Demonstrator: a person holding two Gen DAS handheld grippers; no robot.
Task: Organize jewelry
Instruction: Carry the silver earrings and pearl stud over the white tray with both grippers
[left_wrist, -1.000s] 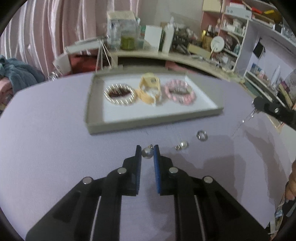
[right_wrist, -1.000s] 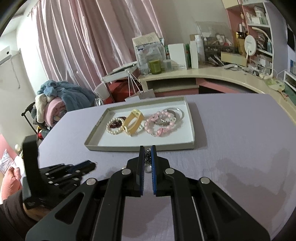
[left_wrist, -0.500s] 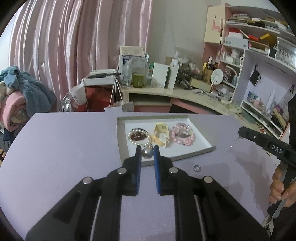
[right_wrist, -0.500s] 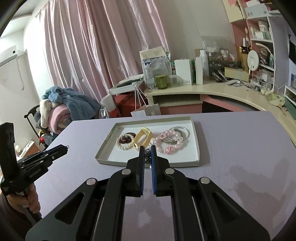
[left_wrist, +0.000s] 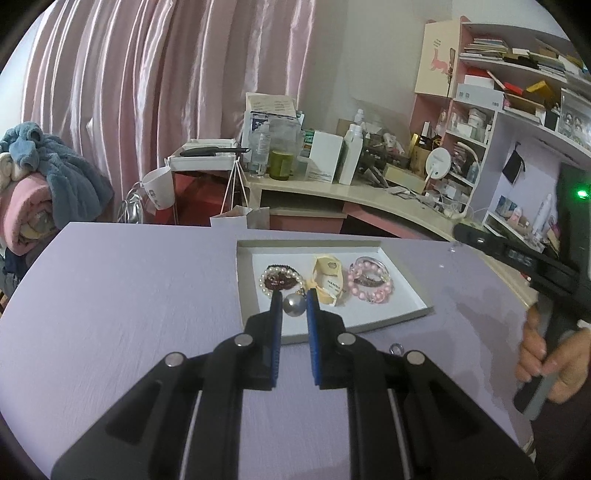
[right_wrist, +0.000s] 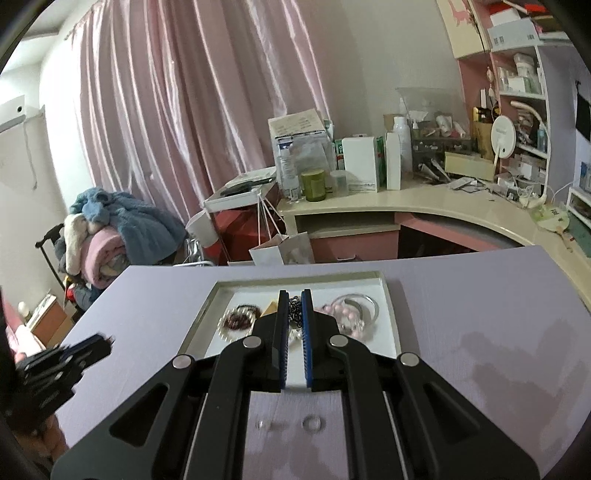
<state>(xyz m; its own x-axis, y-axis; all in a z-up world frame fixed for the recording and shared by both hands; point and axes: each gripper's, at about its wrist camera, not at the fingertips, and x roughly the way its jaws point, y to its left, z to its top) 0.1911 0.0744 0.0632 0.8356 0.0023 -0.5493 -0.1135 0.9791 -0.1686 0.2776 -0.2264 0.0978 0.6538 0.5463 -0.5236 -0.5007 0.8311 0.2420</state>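
Observation:
My left gripper (left_wrist: 293, 295) is shut on a round silver pearl earring (left_wrist: 294, 305) and holds it above the near edge of the shallow grey tray (left_wrist: 413, 314). The tray holds a pearl bracelet (left_wrist: 280, 280), a yellow band (left_wrist: 327, 280) and a pink bead bracelet (left_wrist: 369, 280). My right gripper (right_wrist: 294, 299) is shut on a dark chain necklace (right_wrist: 294, 308) that hangs over the tray (right_wrist: 391, 332). A small ring (left_wrist: 397, 348) lies on the lilac table; it also shows in the right wrist view (right_wrist: 312, 422).
The lilac table (left_wrist: 129, 314) reaches to a cluttered beige desk (left_wrist: 369, 192) and pink curtains behind. Shelves (left_wrist: 517, 110) stand at the right. A pile of blankets (left_wrist: 37, 199) lies at the left. The right gripper (left_wrist: 517, 258) shows at the right edge.
Both grippers have risen from the table with their items. The left one lifted the pearl earring off the table and pulled back; the right one moved over the tray with the chain.

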